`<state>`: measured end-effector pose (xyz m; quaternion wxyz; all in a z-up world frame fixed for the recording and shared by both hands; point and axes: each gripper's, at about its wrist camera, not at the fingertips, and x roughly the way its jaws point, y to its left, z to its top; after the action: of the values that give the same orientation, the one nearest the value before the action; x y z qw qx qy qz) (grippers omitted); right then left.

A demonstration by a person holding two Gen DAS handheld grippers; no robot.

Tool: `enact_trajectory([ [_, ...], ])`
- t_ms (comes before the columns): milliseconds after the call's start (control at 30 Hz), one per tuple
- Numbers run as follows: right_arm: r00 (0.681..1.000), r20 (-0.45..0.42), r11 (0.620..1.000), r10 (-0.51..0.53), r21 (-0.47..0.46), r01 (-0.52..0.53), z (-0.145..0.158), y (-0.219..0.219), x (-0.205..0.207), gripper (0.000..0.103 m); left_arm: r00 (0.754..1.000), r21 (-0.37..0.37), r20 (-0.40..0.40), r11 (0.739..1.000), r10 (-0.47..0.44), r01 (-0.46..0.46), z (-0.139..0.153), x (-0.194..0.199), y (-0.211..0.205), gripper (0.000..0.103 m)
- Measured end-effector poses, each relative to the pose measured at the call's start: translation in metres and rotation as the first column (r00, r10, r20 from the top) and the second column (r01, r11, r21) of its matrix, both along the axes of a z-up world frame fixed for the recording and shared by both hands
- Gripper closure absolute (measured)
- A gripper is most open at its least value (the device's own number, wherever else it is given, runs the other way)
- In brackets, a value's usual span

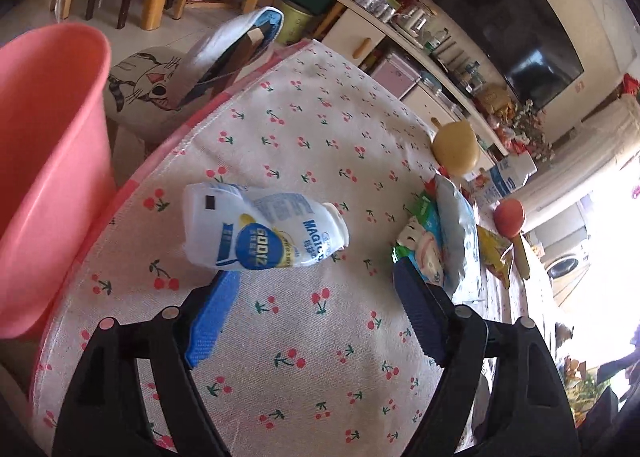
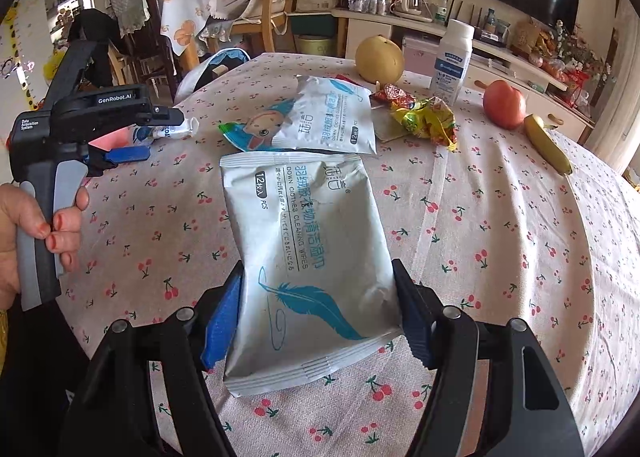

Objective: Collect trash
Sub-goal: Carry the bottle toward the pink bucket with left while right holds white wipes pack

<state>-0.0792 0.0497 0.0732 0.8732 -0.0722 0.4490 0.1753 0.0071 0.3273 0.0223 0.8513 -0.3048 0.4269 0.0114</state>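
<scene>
Near table edge [image 1: 132, 193] | left tool [image 1: 316, 297] open, bottle [image 1: 260, 233] loose | right tool [image 2: 320, 309] clamps wipes pack [image 2: 304, 257]

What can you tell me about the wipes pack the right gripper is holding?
The wipes pack is a flat, pale grey-white pouch of soft plastic film with crimped end seals, a teal feather drawing and the print "Down Clothes Cleaning Wipes", 12 pcs. It looks sealed and slightly creased. The right gripper pinches its near half between both fingers, tilting it above the cherry-print tablecloth. Its far end points toward a second, similar pack.
</scene>
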Motion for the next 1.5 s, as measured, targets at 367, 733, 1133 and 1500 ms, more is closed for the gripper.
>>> enact_trajectory([
  [367, 0.998, -0.006, 0.996, 0.055, 0.076, -0.054, 0.002, 0.001, 0.009, 0.033, 0.998, 0.144, -0.004, 0.988, 0.059, -0.058, 0.008, 0.013, 0.007, 0.021],
  [733, 0.998, -0.025, 0.984, 0.058, 0.169, -0.053, 0.009, -0.013, 0.015, 0.032, 0.999, 0.235, -0.008, 0.971, 0.033, -0.030, 0.003, 0.045, -0.007, 0.021],
  [1133, 0.996, -0.071, 0.974, 0.062, 0.220, -0.045, 0.007, -0.025, 0.022, 0.032, 0.996, 0.350, -0.046, 0.935, 0.082, -0.061, -0.002, 0.054, -0.013, 0.065],
  [1500, 0.996, -0.073, 0.973, 0.054, 0.227, -0.036, 0.004, -0.022, 0.023, 0.032, 0.999, 0.257, 0.025, 0.966, -0.026, 0.019, 0.011, 0.037, -0.019, 0.078],
])
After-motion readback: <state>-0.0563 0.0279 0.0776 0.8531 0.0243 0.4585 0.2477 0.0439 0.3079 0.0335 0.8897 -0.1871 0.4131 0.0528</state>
